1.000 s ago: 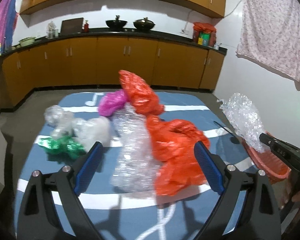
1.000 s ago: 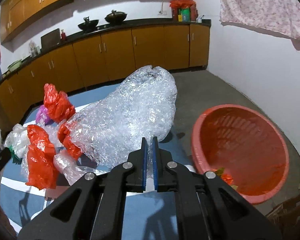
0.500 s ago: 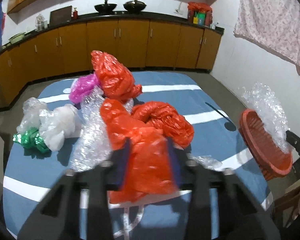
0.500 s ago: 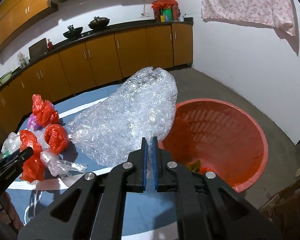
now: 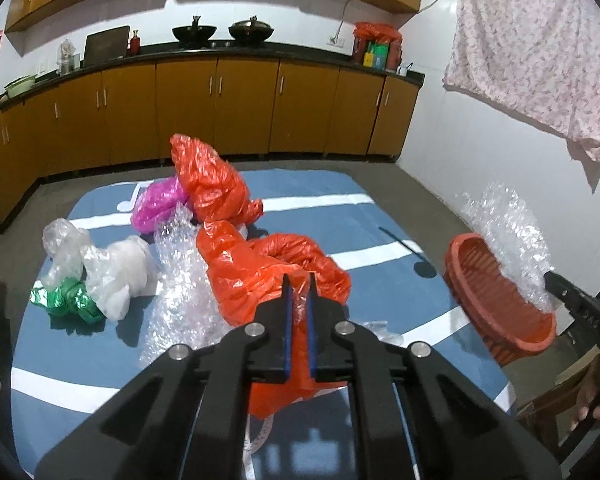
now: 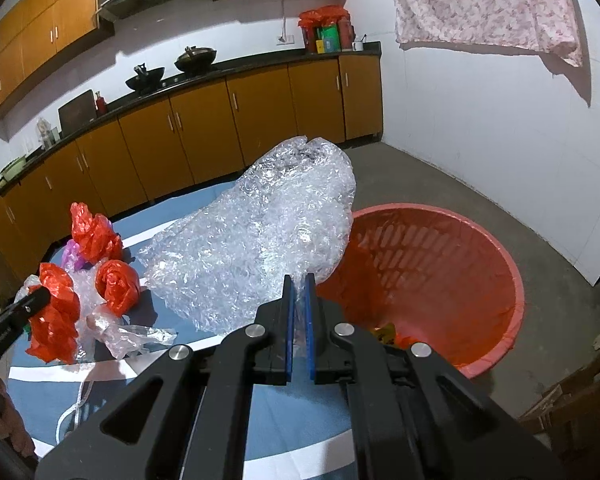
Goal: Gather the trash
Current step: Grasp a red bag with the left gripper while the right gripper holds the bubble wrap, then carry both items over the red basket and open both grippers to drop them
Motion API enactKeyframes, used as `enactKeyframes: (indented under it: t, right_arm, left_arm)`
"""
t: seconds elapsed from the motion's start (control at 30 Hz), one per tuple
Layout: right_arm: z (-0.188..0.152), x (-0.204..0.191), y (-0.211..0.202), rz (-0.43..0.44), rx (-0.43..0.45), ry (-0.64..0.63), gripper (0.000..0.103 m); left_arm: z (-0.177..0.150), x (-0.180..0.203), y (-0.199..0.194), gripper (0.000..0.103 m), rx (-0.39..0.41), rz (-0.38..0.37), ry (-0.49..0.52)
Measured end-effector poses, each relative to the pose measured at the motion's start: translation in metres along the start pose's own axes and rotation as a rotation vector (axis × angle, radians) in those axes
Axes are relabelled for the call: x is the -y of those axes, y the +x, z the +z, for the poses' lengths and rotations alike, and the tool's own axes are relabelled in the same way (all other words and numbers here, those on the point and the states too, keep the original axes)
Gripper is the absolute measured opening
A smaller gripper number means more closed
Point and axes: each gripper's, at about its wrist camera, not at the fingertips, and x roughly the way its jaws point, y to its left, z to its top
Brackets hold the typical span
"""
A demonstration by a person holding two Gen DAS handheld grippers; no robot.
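Observation:
My left gripper is shut on a crumpled red plastic bag at the near side of the blue table. My right gripper is shut on a big wad of clear bubble wrap and holds it beside the rim of the red basket, partly over it. The basket and bubble wrap also show at the right in the left wrist view. Some trash lies in the basket's bottom.
On the table lie another red bag, a pink bag, clear bubble wrap, white plastic and a green foil wad. Kitchen cabinets stand behind. A floral cloth hangs on the right wall.
My left gripper went from open to shut on the red bag and lifted it slightly. My right gripper carried the bubble wrap right, to the basket's rim.

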Motion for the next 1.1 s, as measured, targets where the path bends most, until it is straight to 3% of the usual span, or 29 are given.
enactKeyframes:
  t: [0.5,1.1]
  right_arm:
    - [0.001,0.019,-0.022,-0.032,0.042,0.026,0.005]
    - [0.008,0.08,-0.032,-0.209,0.071,0.137,0.005]
  left_arm:
    - [0.026,0.039,-0.031,0.006,0.066,-0.127,0.045]
    - [0.04,0.164,0.002,0.006,0.039,-0.358,0.204]
